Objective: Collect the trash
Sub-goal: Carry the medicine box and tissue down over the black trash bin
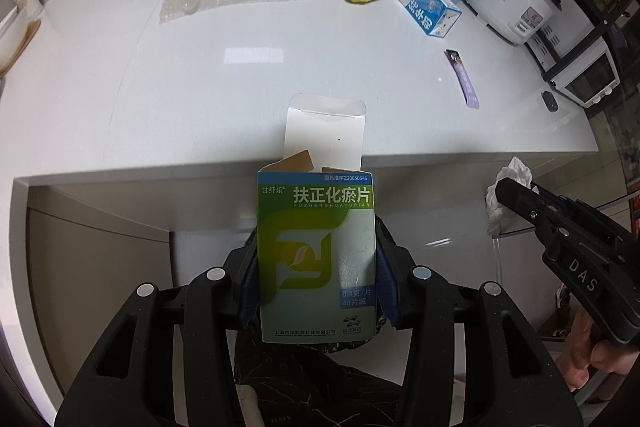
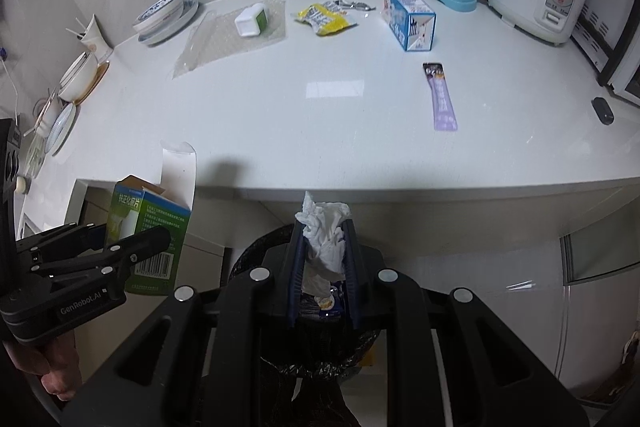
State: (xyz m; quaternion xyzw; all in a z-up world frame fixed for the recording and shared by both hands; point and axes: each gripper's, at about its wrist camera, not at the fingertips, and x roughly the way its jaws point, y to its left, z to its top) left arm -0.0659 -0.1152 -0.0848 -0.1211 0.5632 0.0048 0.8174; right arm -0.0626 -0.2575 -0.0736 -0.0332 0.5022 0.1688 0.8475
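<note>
1. The left tool (image 1: 316, 279) is clamped on a green and blue medicine box (image 1: 316, 255) in the lower middle of the left wrist view; the box stands upright with its white top flap open, and its bottom edge hides the tips of the fingers.
2. The right tool (image 2: 322, 267) is pressed together on a crumpled white tissue (image 2: 325, 239) in the lower middle of the right wrist view; the tissue sticks out past the blue pads.
3. Below both tools lies the dark mouth of a bin with a black bag (image 2: 320, 355). Most of it is covered by the tool bodies, so its contents are hard to make out, apart from a bit of a printed wrapper behind the tissue.
4. Both held things sit in front of the near edge of the white surface (image 2: 320, 115), not over it.
5. Still lying on the surface: a yellow wrapper (image 2: 324, 19) in the upper middle, a blue and white carton (image 2: 412, 23) to its right, a purple sachet (image 2: 442, 99) lower right, and a small white container (image 2: 250, 19) on a clear sheet of bubble wrap (image 2: 224, 39).
6. A small dark object (image 2: 602, 110) near the right edge is too small to identify.
7. Dishes at the left edge are cut off by the frame.
8. A person's fingers show only in part under each tool handle.
</note>
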